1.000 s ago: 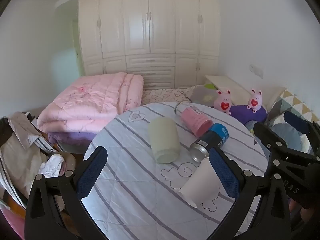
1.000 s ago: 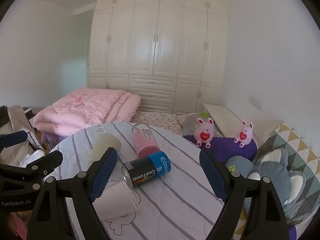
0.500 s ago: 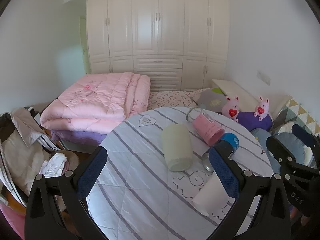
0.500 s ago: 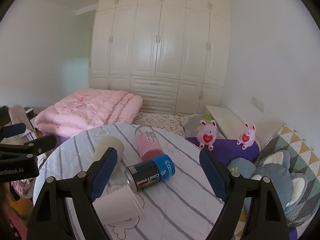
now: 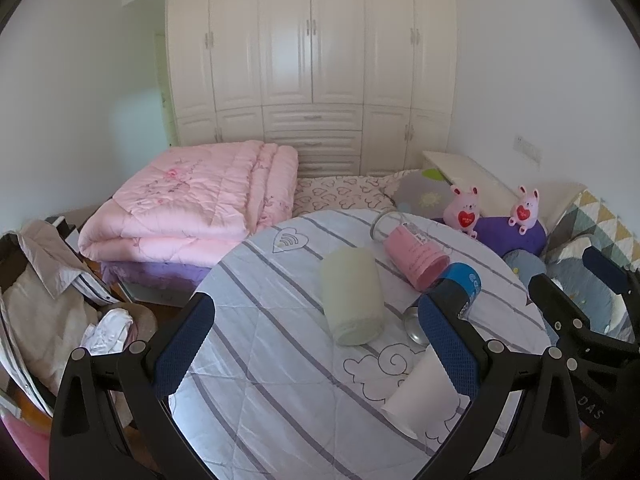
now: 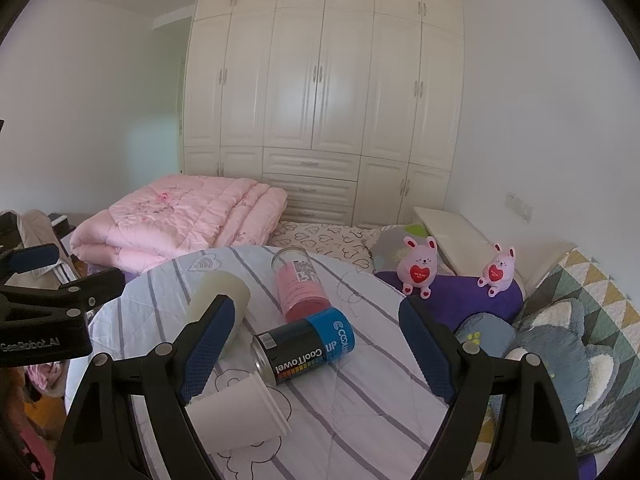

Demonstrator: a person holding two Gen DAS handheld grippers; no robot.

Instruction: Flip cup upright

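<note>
Several cups lie on their sides on a round table with a striped cloth (image 5: 260,320). A pale green cup (image 5: 352,296) lies in the middle, also in the right wrist view (image 6: 218,290). A pink glass cup (image 5: 414,254) (image 6: 298,288) lies behind it. A black and blue can (image 6: 306,346) (image 5: 460,292) and a white paper cup (image 6: 236,414) (image 5: 424,396) lie nearer. My left gripper (image 5: 320,348) is open and empty above the table's near left. My right gripper (image 6: 316,348) is open and empty, the can between its fingers in view.
A folded pink quilt (image 5: 192,204) lies on the bed behind the table. Two pink bunny toys (image 6: 420,266) sit on a purple cushion (image 6: 460,300) at the right, beside grey plush pillows (image 6: 560,352). Clothes (image 5: 44,292) are piled at the left. A white wardrobe (image 6: 320,92) fills the back wall.
Both grippers have pulled back and up a little; the table and cups sit lower and farther in both views. Both stay open and empty. The cups have not moved.
</note>
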